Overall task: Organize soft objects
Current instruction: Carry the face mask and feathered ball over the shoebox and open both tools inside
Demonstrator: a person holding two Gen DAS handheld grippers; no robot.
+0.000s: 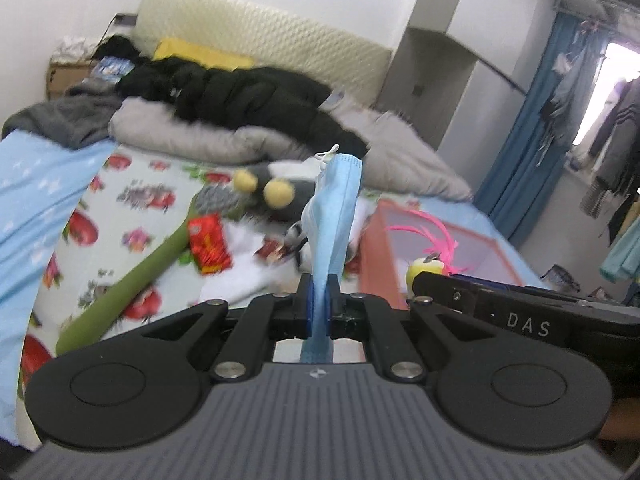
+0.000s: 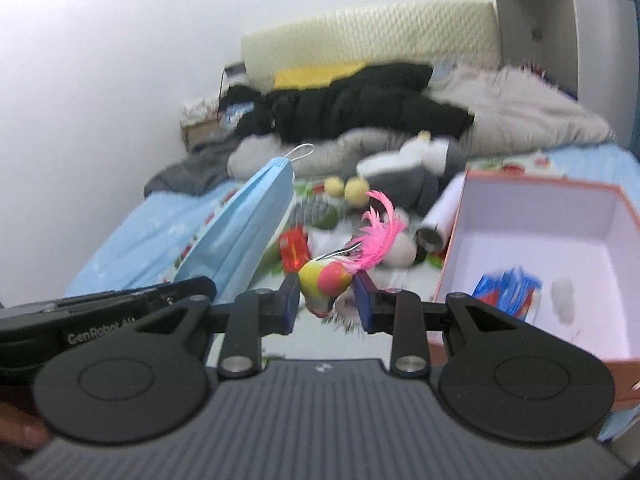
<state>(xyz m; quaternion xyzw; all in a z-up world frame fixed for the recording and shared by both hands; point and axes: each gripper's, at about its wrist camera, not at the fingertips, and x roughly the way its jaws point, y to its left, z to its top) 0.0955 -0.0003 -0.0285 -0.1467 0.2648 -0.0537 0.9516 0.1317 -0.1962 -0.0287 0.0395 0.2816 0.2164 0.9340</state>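
My left gripper (image 1: 319,300) is shut on a folded blue face mask (image 1: 335,216) that stands up between the pads, held above the bed; the mask also shows in the right wrist view (image 2: 244,236). My right gripper (image 2: 326,298) is shut on a small yellow-and-pink toy bird with pink feathers (image 2: 326,280), also seen in the left wrist view (image 1: 426,266). An open orange box (image 2: 452,264) with white inside sits on the bed to the right and holds a blue-red packet (image 2: 506,288). In the left wrist view the box (image 1: 376,248) is behind the mask.
On the fruit-print sheet (image 1: 120,208) lie a green plush stick (image 1: 128,280), a red packet (image 1: 208,244), yellow pom-poms (image 1: 276,194), a grey-white plush (image 2: 412,168) and a paper roll (image 2: 440,216). A black jacket (image 1: 248,92) and grey blanket (image 1: 400,152) lie behind.
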